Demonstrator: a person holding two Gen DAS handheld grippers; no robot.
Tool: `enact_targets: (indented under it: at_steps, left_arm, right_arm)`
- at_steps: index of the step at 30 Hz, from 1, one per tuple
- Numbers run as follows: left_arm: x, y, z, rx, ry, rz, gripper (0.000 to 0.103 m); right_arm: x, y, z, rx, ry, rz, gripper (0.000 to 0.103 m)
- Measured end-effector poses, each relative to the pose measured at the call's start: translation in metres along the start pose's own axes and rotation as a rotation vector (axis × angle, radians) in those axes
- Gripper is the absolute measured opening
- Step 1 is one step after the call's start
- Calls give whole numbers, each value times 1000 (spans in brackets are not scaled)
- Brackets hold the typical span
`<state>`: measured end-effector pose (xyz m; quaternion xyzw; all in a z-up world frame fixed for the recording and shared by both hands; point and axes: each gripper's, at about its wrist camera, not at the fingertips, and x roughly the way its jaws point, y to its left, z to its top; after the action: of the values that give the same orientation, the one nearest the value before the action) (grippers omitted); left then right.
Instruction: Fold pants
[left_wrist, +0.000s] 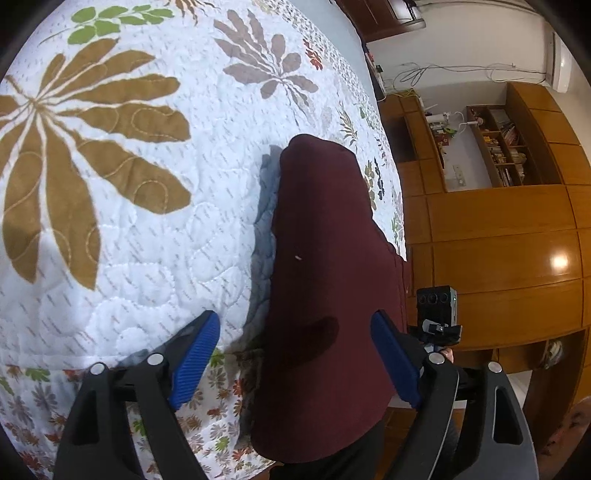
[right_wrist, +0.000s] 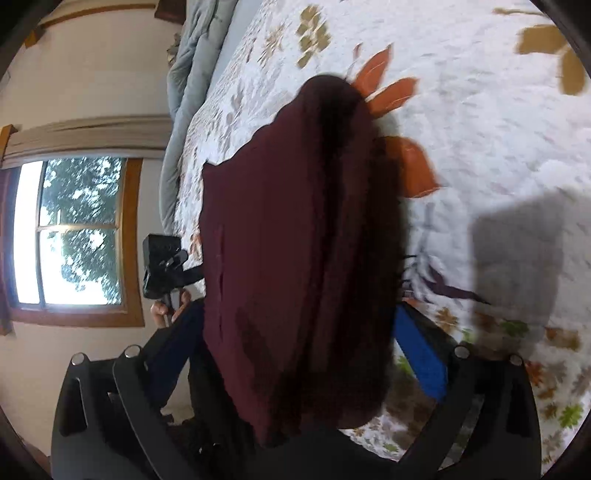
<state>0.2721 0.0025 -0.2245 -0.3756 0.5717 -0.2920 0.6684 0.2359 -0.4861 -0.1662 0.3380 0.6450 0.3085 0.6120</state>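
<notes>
Left gripper (left_wrist: 295, 354): black arms, blue ribbed pads (left_wrist: 197, 354), spread wide, released; maroon pants (left_wrist: 325, 280) between the pads, right pad just beside the cloth, left pad well apart over the quilt. Right gripper (right_wrist: 295, 350): likewise spread wide, nothing clamped; pants (right_wrist: 295, 240) between its pads, contact not clear through blur. Pants: folded lengthwise, narrow, lying on the bed near its side edge, near end hanging over the bed's foot. Bed quilt (left_wrist: 147, 240): white, leaf print, broad bare stretch beside the pants. Grey blanket (right_wrist: 184, 92) bunched along far edge. Wooden cabinets (left_wrist: 498, 240), window (right_wrist: 74, 229) beyond. No legible writing.
</notes>
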Motion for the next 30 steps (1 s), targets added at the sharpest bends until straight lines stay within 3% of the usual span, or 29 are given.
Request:
enact_targets:
  at_steps: [7, 10, 13, 21, 23, 25, 26, 27, 30]
  left_arm:
    - [7, -3, -3, 14, 23, 7, 87]
    - [16, -16, -6, 24, 87, -49, 88]
    - [18, -27, -7, 85, 96, 21, 88]
    - [39, -31, 0, 76, 161, -12, 88]
    - [49, -36, 0, 97, 164, 20, 87]
    - [51, -35, 1, 84, 154, 25, 84]
    - [50, -37, 0, 83, 143, 36, 78]
    - [51, -40, -1, 99, 139, 61, 67]
    - [46, -44, -4, 109, 120, 66, 50]
  right_arm:
    - [14, 2, 4, 9, 17, 0, 101]
    - [23, 10, 6, -14, 33, -34, 101]
    - [18, 4, 6, 1, 38, -37, 97]
    - [33, 13, 9, 17, 31, -81, 101]
    - [32, 13, 8, 19, 25, -78, 99]
    - [28, 11, 5, 18, 17, -105, 87]
    - [26, 12, 3, 11, 15, -123, 74]
    - [25, 12, 2, 17, 14, -109, 67]
    - [23, 19, -2, -8, -8, -125, 61]
